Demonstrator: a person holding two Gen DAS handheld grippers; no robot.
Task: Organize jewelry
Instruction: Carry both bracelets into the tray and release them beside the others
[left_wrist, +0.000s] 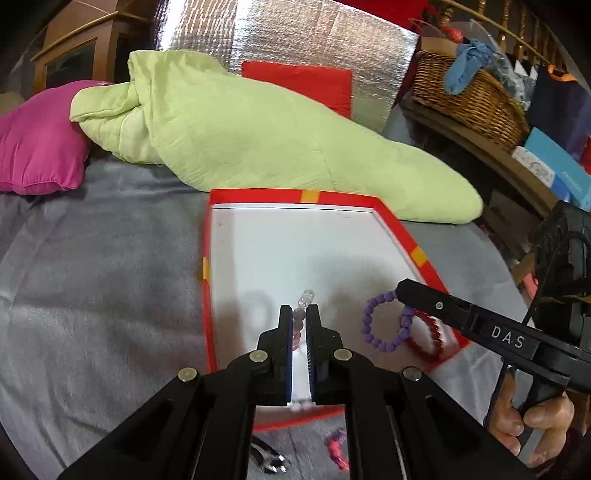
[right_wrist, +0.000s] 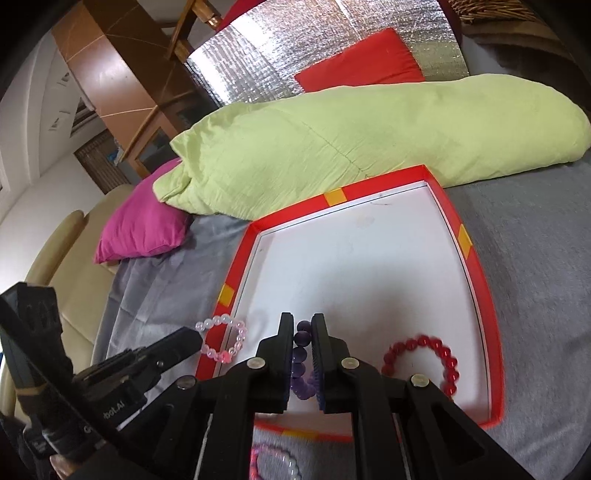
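A: What does the left wrist view show?

B: My left gripper (left_wrist: 299, 314) is pinched shut on a pink bracelet (left_wrist: 303, 308) of clear and pink beads, over the near left part of the tray (left_wrist: 255, 194). The tray is red-rimmed with a white floor and lies on a grey blanket (left_wrist: 92, 277). My right gripper (left_wrist: 400, 290) comes in from the right, clamped on a purple bracelet (left_wrist: 384, 325) that hangs above the tray's near right corner. A red bracelet (left_wrist: 424, 339) lies there on the floor.

A: And the right wrist view?

B: Purple beads (right_wrist: 303, 350) sit squeezed between my closed right jaws, over the near edge. The red bracelet (right_wrist: 424, 354) rests by the right rim. The pink one (right_wrist: 225, 339) dangles across the left rim.

A: How should I set them down well?

B: I'd lower both until beads touch the floor, clear of the rim and the red one, then open, I judge.
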